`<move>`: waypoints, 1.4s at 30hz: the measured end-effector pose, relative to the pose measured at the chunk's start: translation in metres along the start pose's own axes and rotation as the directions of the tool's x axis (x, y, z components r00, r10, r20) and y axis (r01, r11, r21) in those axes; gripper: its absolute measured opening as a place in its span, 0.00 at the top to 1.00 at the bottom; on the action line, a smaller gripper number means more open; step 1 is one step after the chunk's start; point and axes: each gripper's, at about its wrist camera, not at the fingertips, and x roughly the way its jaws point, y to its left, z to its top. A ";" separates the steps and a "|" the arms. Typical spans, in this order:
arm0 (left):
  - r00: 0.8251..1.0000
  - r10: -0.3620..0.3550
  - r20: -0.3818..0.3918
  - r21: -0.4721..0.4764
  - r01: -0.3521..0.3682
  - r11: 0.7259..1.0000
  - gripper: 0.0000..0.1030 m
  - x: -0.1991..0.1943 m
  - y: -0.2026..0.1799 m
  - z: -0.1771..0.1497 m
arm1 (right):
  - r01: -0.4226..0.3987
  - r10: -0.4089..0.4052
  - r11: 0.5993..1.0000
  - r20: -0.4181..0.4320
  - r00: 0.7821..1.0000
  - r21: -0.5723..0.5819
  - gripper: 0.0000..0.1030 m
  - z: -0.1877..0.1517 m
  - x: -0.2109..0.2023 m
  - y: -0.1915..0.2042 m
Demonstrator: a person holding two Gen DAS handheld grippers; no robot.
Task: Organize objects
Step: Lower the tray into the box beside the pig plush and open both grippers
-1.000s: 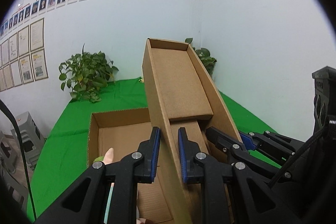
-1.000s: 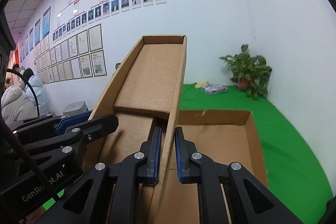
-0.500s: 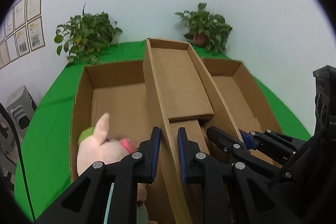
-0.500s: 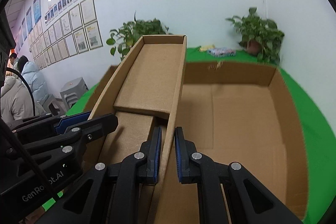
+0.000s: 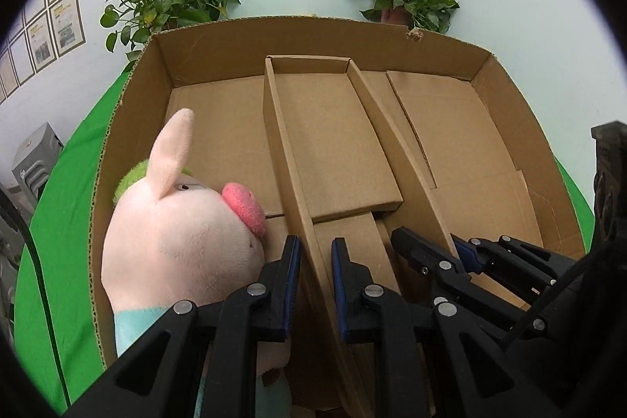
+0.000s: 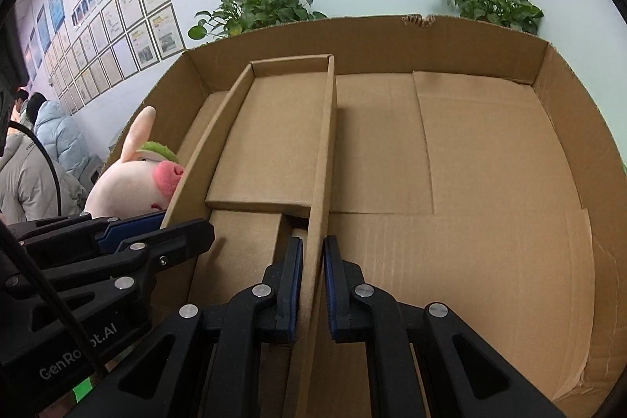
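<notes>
Both grippers clamped on the little box, inside the big one

Left gripper [image 5: 315, 285] and right gripper [image 6: 312, 285] each pinch a side wall of the narrow brown cardboard tray [image 5: 333, 140], sitting inside the large open cardboard box [image 6: 490, 183] beside a pink plush pig [image 5: 184, 237]; green tablecloth [image 5: 70, 206], potted plants [image 5: 168, 2], white walls around.

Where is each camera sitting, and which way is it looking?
Left wrist: on the left gripper, looking down into the big brown cardboard box; its jaws pinch the small cardboard tray's left wall, right gripper beside.
Right wrist: on the right gripper, pinching the tray's right wall; left gripper shows.
Shared: box, tray, pink plush pig.
</notes>
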 end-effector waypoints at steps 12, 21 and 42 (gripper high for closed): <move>0.998 -0.016 0.060 -0.037 0.018 0.999 0.84 -0.031 0.015 -0.009 | 0.039 -0.039 0.999 -0.058 0.998 -0.002 0.97 -0.009 0.014 0.016; 0.990 0.021 0.138 -0.046 -0.015 0.999 0.84 -0.066 0.025 -0.015 | 0.097 -0.097 0.995 -0.091 0.991 -0.003 0.96 -0.016 0.011 0.025; 0.981 0.088 0.171 -0.101 -0.072 0.992 0.84 -0.083 0.034 -0.040 | 0.074 -0.066 0.996 -0.132 0.989 0.058 0.91 -0.020 0.015 0.027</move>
